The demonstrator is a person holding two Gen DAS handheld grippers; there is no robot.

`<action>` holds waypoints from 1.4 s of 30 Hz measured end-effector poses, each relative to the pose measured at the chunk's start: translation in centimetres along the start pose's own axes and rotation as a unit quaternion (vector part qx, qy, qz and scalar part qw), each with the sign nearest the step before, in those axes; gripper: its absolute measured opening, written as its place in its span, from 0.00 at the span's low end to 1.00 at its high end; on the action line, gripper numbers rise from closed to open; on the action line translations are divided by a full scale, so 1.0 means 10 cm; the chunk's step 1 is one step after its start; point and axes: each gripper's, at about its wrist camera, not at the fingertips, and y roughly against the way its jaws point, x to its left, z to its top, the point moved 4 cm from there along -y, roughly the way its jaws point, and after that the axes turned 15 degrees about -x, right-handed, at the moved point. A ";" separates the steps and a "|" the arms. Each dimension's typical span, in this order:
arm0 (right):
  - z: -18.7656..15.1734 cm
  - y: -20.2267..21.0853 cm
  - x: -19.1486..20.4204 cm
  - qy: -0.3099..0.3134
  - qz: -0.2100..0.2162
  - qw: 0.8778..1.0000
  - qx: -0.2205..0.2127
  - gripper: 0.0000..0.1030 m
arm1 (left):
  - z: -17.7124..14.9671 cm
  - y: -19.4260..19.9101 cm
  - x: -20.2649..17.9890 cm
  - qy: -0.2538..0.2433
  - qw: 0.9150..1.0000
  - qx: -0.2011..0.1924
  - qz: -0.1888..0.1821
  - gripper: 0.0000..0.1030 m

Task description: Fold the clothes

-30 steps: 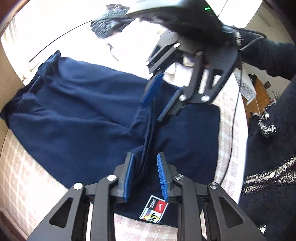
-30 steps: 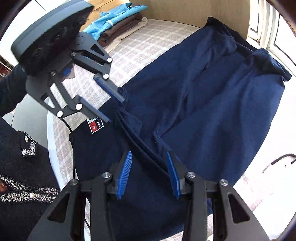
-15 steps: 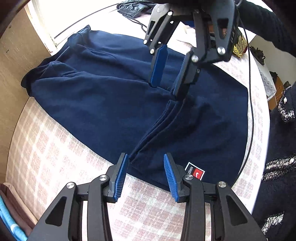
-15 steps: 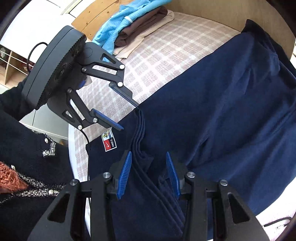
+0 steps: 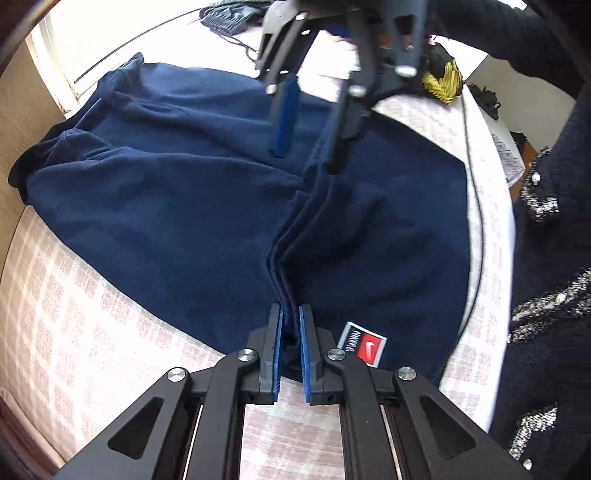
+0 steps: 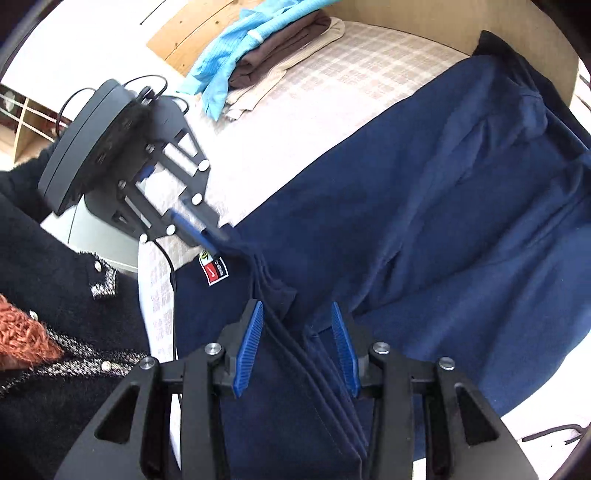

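Note:
A navy blue garment (image 5: pixel 177 192) lies spread on the checked bed cover (image 5: pixel 66 332), with a red and white label (image 5: pixel 364 345) near its front edge. My left gripper (image 5: pixel 290 314) is shut on a bunched ridge of the garment's edge. It also shows in the right wrist view (image 6: pixel 216 236), pinching the cloth beside the label (image 6: pixel 214 271). My right gripper (image 6: pixel 297 321) is open, its blue pads straddling the same folded ridge of the garment (image 6: pixel 424 229). In the left wrist view the right gripper (image 5: pixel 306 155) hangs open over the ridge's far end.
A stack of folded clothes (image 6: pixel 273 48) with a light blue top lies at the far end of the bed. A wooden headboard (image 6: pixel 524 29) borders the garment. A black cable (image 5: pixel 476 177) runs along the bed's edge. The person's dark sleeve (image 6: pixel 62 302) is close on the left.
My left gripper has closed on the garment's bunched edge; it was open half a second ago. The right gripper stays open over the ridge.

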 end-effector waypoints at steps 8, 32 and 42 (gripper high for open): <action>0.18 -0.45 0.21 0.043 0.032 0.997 0.058 0.31 | 0.05 0.23 -0.49 -0.005 0.998 -0.017 -0.053 0.07; 0.29 0.23 -0.08 0.028 -0.175 0.984 0.000 0.20 | -0.01 -0.12 0.19 0.069 0.995 0.012 0.065 0.12; -0.35 -0.37 0.20 -0.039 -0.184 0.980 -0.063 0.19 | -0.01 0.18 0.18 0.122 0.989 -0.031 0.081 0.18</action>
